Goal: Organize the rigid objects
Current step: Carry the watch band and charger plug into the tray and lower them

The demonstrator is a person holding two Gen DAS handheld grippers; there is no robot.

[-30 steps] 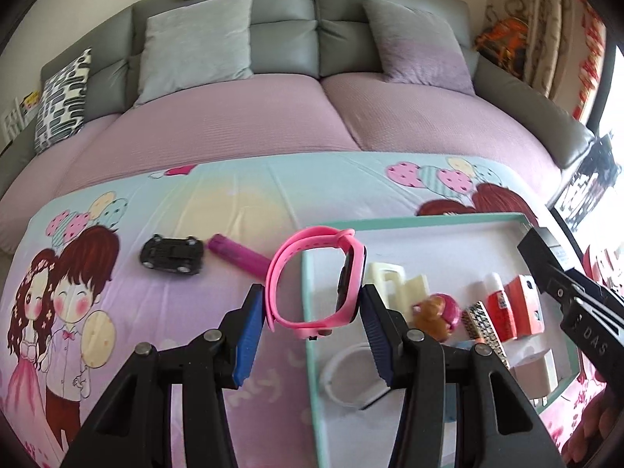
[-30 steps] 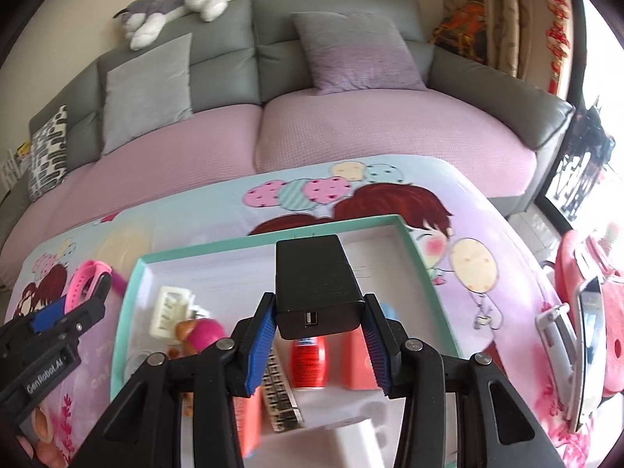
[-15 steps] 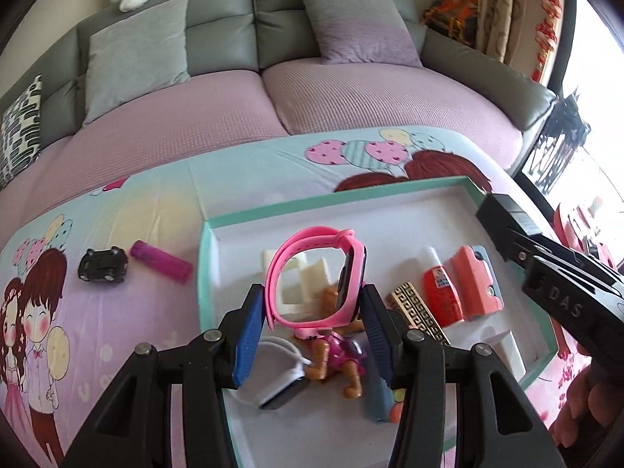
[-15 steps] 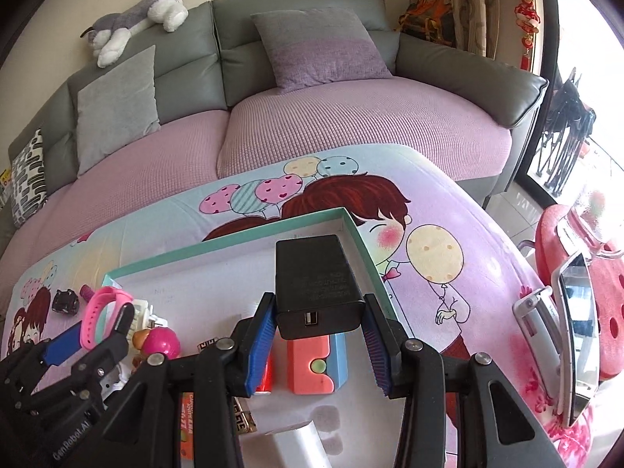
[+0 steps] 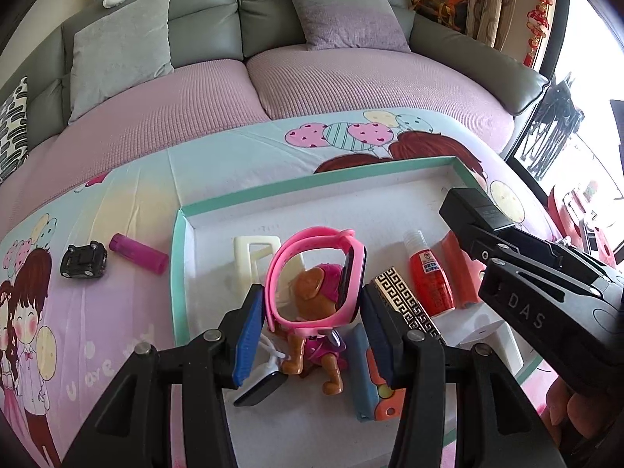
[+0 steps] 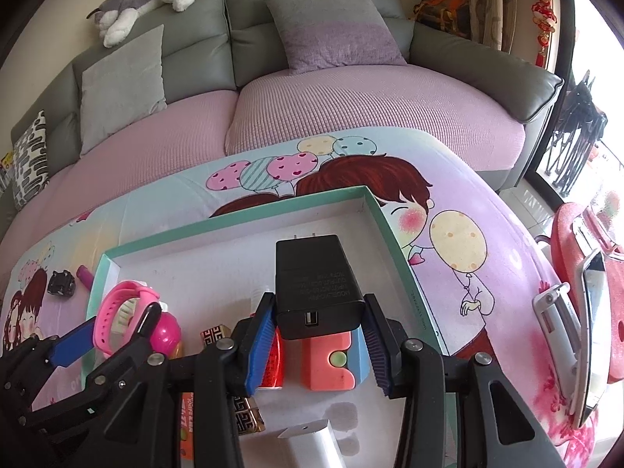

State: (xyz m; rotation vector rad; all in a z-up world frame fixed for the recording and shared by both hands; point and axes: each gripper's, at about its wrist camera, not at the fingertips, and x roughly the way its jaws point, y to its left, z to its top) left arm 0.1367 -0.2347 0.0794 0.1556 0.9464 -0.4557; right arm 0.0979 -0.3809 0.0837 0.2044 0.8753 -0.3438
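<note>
Left wrist view: left gripper (image 5: 312, 312) jaws clamp the pink watch (image 5: 312, 277) by its springy band above the tray (image 5: 180, 273); right gripper (image 6: 318, 327) jaws grip the rigid, light black charger (image 6: 312, 277) by its flat sides.

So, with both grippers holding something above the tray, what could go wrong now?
1. The left gripper holds the pink watch right above the toy dog; released here, it may land on the dog, not the tray floor.
2. The right gripper holds the black charger by its end only; it might tip.
3. The grippers are close and could collide.
</note>
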